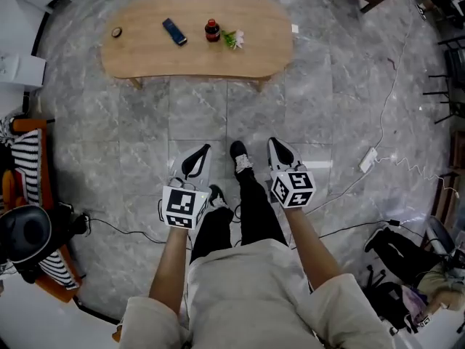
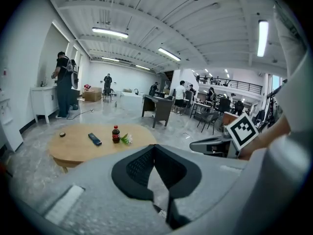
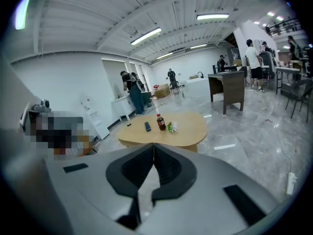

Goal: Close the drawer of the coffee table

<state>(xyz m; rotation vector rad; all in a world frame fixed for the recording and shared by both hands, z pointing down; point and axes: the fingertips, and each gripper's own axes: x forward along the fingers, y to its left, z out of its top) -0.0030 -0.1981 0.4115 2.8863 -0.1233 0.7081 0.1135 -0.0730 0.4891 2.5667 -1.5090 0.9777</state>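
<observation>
Standing well back from the coffee table (image 1: 251, 49), we are holding the left gripper (image 1: 197, 157) and the right gripper (image 1: 279, 152), both with jaws pressed together on nothing. The drawer is not showing.

Left gripper (image 1: 205, 150) closed, right gripper (image 1: 274, 144) closed, empty

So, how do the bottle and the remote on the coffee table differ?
The bottle stands upright; the remote lies flat. The bottle is round, with a red cap and label; the remote is a dark, slim bar. Both rest on the coffee table, apart from each other.
</observation>
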